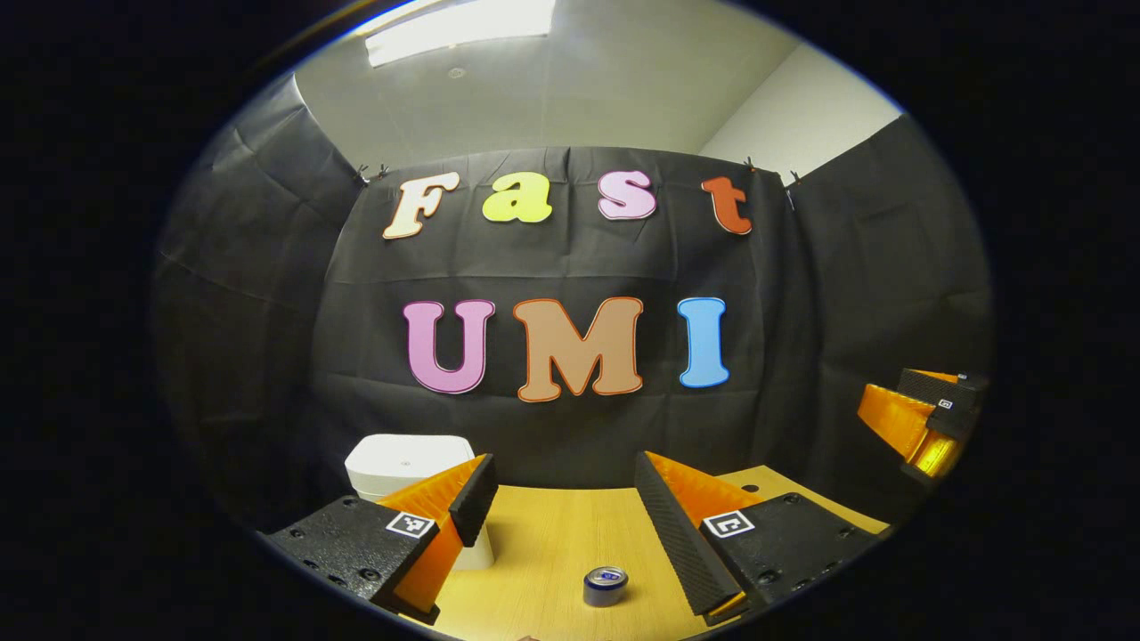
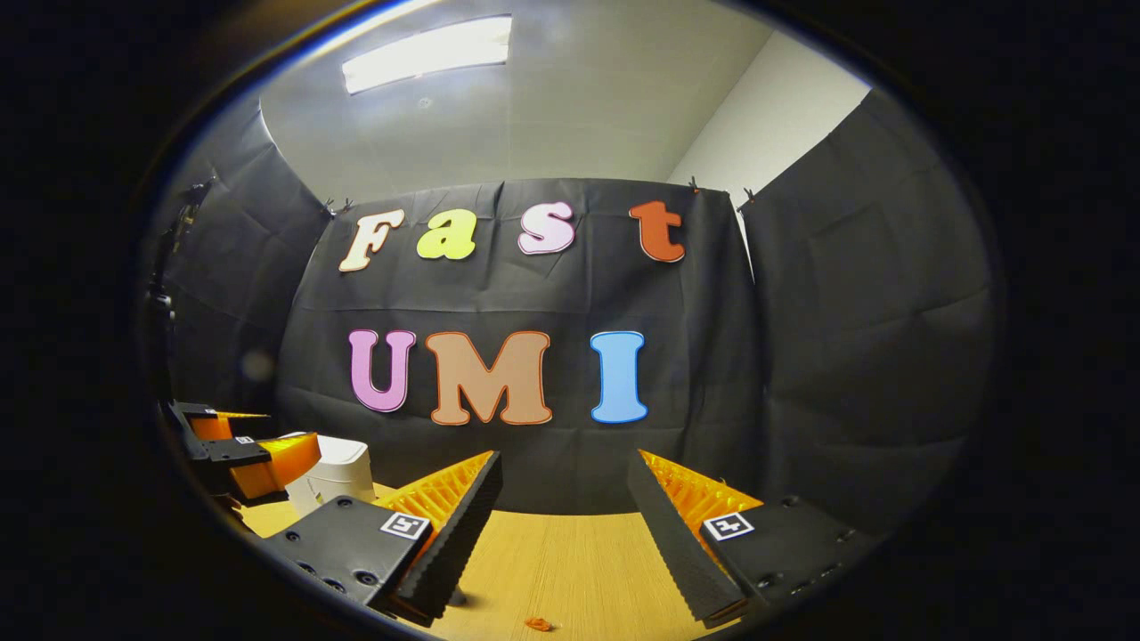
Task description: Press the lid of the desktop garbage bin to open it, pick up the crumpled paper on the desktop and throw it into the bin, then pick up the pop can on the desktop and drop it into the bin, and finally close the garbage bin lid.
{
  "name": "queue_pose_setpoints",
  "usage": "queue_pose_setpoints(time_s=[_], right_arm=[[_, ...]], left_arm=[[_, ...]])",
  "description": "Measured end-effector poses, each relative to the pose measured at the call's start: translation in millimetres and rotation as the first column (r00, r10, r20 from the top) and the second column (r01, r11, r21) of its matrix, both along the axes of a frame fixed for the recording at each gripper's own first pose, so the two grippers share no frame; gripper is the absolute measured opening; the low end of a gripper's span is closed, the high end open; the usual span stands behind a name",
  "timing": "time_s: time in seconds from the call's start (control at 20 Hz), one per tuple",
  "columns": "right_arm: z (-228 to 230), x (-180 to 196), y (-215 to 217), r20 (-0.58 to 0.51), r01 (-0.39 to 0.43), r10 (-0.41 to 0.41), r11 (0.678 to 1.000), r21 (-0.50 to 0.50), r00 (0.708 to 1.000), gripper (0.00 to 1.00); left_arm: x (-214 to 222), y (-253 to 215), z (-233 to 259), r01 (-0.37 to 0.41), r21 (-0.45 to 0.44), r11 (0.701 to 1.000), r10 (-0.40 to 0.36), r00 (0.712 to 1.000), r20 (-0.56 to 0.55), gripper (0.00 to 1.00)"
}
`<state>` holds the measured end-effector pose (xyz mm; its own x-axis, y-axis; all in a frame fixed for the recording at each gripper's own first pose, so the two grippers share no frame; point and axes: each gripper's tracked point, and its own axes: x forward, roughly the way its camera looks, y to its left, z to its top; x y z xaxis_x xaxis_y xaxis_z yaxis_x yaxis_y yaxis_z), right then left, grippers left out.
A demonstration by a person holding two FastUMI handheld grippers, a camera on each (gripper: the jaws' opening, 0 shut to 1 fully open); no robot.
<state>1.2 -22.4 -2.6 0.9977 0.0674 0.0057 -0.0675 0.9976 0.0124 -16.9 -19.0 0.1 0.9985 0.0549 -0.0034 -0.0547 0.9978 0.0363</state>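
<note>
On the desk at far left, the white bin (image 1: 396,463) stands with its lid down. Our left gripper (image 1: 561,521) and right gripper (image 2: 561,525) are wide open and hold nothing. The pop can (image 1: 606,586) waits near. We should press the lid squarely.

A draped recording booth: black cloth walls (image 1: 267,294), wooden desktop (image 1: 552,543), ceiling light (image 1: 459,27).

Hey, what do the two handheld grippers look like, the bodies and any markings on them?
Both the left gripper and the right gripper have two long wedge-shaped fingers with ribbed orange backing, mounted on black blocks with visible screw heads. Each block carries a small square black-and-white marker tag.
</note>
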Motion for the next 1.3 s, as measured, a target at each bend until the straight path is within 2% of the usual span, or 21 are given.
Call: queue_pose_setpoints(time_s=[0.25,0.35,0.45,0.5,0.55,0.6,0.65,0.75,0.8,1.05,1.2,1.3], right_arm=[[-1.8,7.4,-8.4,-0.002,-0.032,0.032,0.999,0.004,0.999,0.96],[-0.8,9.5,-14.5,0.005,-0.042,0.042,0.999,0.007,0.999,0.95],[-2.8,11.4,-20.3,0.008,-0.053,0.053,0.999,0.008,0.999,0.96],[-4.6,11.6,-23.1,0.009,-0.061,0.061,0.998,0.007,0.998,0.95],[-6.3,12.1,-25.8,0.010,-0.065,0.065,0.998,0.003,0.998,0.95],[-8.3,12.5,-30.2,0.009,-0.062,0.062,0.998,-0.002,0.998,0.95],[-10.4,13.5,-32.7,0.003,-0.062,0.062,0.998,-0.002,0.998,0.95],[-12.3,14.4,-33.7,-0.003,-0.064,0.064,0.998,0.005,0.998,0.95],[-11.5,16.2,-35.5,-0.001,-0.057,0.057,0.998,0.005,0.998,0.95],[-12.0,18.8,-27.7,0.004,-0.017,0.017,1.000,0.017,1.000,0.95],[-14.5,19.9,-16.9,-0.003,0.004,-0.004,1.000,0.020,1.000,0.95],[-14.6,19.3,-11.9,-0.002,0.025,-0.025,1.000,0.013,1.000,0.95]], left_arm=[[-1.5,-7.1,2.2,-0.026,0.019,0.999,0.026,1.000,0.009,0.88],[-2.4,-10.7,0.1,-0.040,0.034,0.999,0.040,0.999,-0.001,0.69],[-1.1,-17.6,-3.4,-0.031,0.043,0.999,0.032,0.999,-0.021,0.43],[-1.2,-18.3,-5.5,-0.029,0.042,0.999,0.030,0.999,-0.029,0.26],[-0.3,-17.6,-5.8,-0.035,0.037,0.999,0.037,0.999,-0.036,0.21],[1.4,-22.4,-9.0,-0.012,0.017,1.000,0.013,0.999,-0.050,0.04],[4.3,-27.7,-10.8,0.021,-0.014,1.000,-0.022,0.997,-0.072,0.00],[6.6,-33.6,-5.3,0.070,-0.070,0.995,-0.075,0.994,-0.073,0.00],[9.4,-26.6,-1.7,0.073,-0.068,0.995,-0.079,0.994,-0.081,0.00],[43.2,39.4,29.1,0.001,0.006,1.000,-0.001,0.999,-0.036,0.00],[72.4,90.0,32.1,-0.054,0.004,0.999,0.055,0.997,-0.050,0.00],[90.0,115.8,25.1,-0.060,-0.031,0.998,0.058,0.995,-0.076,0.00]])
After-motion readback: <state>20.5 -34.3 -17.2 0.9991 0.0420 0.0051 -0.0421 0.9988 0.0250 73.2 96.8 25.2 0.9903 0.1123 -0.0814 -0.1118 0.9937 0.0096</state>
